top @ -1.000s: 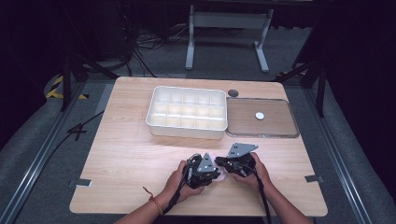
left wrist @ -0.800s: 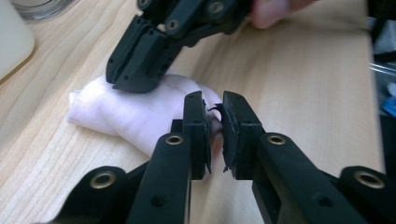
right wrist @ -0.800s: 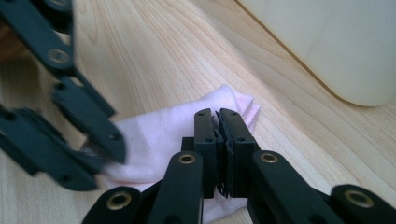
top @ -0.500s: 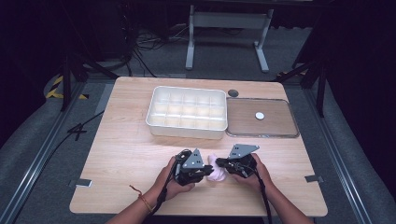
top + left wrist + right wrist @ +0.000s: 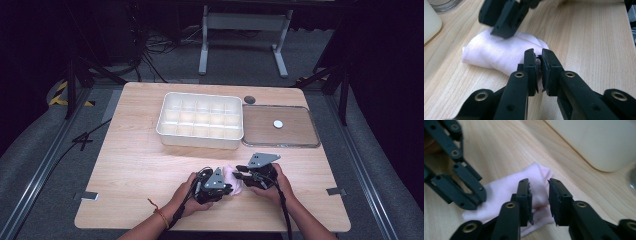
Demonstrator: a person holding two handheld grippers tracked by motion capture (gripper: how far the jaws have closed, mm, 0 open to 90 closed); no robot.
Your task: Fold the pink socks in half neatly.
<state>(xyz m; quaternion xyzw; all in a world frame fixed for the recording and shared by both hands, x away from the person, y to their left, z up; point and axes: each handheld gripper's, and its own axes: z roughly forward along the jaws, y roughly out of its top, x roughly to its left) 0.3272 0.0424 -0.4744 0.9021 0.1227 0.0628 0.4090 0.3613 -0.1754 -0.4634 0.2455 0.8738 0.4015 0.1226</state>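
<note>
Pink cloth lies on table betw. both grippers. L gripper: jaws nearly closed, pinching cloth edge. R gripper: jaws just been opening (narrow gap, cloth beneath, pads not pressing). White tray beyond.

I am working in a lab-style recording bay. My wooden table stands on grey carpet between metal floor rails. Beyond the table's far edge, loose cables and a metal stand sit in darkness, and yellow-black hazard tape marks the floor off its far left corner.
</note>
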